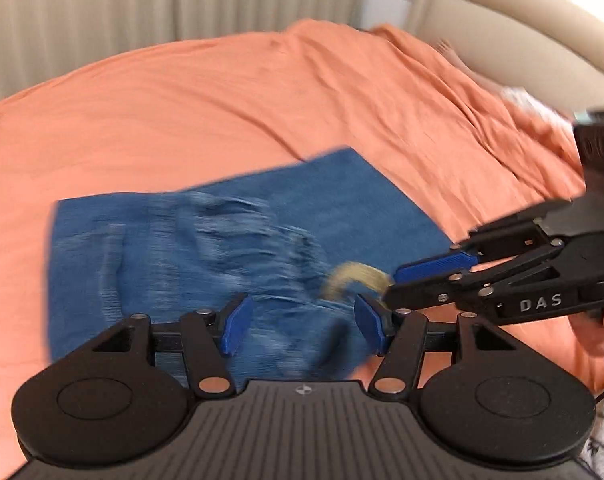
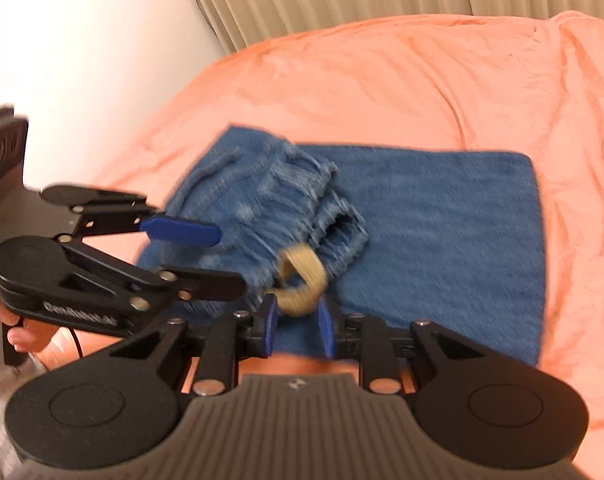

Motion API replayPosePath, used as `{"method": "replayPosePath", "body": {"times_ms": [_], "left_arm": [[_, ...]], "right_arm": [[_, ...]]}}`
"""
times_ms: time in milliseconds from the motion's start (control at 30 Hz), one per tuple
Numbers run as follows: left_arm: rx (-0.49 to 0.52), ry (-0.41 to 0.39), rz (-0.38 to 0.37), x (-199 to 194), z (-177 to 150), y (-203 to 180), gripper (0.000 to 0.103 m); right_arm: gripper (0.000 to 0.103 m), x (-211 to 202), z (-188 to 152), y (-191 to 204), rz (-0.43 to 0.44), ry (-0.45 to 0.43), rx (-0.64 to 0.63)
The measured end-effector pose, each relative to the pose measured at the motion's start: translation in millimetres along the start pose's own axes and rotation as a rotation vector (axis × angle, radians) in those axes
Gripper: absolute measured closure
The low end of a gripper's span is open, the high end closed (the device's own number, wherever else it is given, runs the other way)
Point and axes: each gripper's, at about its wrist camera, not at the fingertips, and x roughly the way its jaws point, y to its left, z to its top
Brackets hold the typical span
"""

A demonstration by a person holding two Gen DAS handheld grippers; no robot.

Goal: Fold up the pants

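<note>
On the orange bedsheet (image 1: 181,120), through the left wrist camera, the blue pants (image 1: 221,240) lie folded into a compact rectangle, waistband bunched on top, a tan label (image 1: 354,276) showing. The left gripper (image 1: 302,320) hovers over the near edge, jaws spread wide, holding nothing. The right gripper (image 1: 422,276) comes in from the side, parted too.

Over to the right wrist view: its own pads (image 2: 326,332) flank the tan label without clamping. Folding looks nearly finished, perhaps one last tidy or tuck. No containers anywhere.
</note>
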Motion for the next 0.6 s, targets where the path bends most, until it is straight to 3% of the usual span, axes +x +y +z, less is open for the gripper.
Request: {"method": "replayPosePath", "body": {"times_ms": [67, 167, 300, 400, 533, 600], "left_arm": [[-0.024, -0.012, 0.061, 2.6, 6.1, 21.7, 0.034], [-0.082, -0.023, 0.144, 0.5, 4.9, 54.2, 0.039], [-0.158, -0.047, 0.193, -6.2, -6.0, 88.8, 0.04], [-0.183, -0.042, 0.223, -5.2, -18.2, 105.2, 0.05], [-0.277, -0.019, 0.166, -1.8, -30.1, 128.1, 0.054], [-0.315, -0.005, 0.141, -0.5, -34.9, 136.0, 0.054]], "right_arm": [[0.081, 6.6, 14.0, 3.8, 0.018, -0.021, 0.02], [0.04, 29.0, 36.6, 3.0, 0.013, -0.059, 0.083], [0.049, 69.3, 62.4, -17.0, 0.033, -0.075, 0.236], [0.053, 96.7, 73.2, -28.6, 0.02, -0.051, 0.292], [0.055, 121.2, 75.8, -37.3, 0.018, -0.033, 0.357], [0.068, 122.1, 75.2, -38.0, 0.023, -0.046, 0.377]]}}
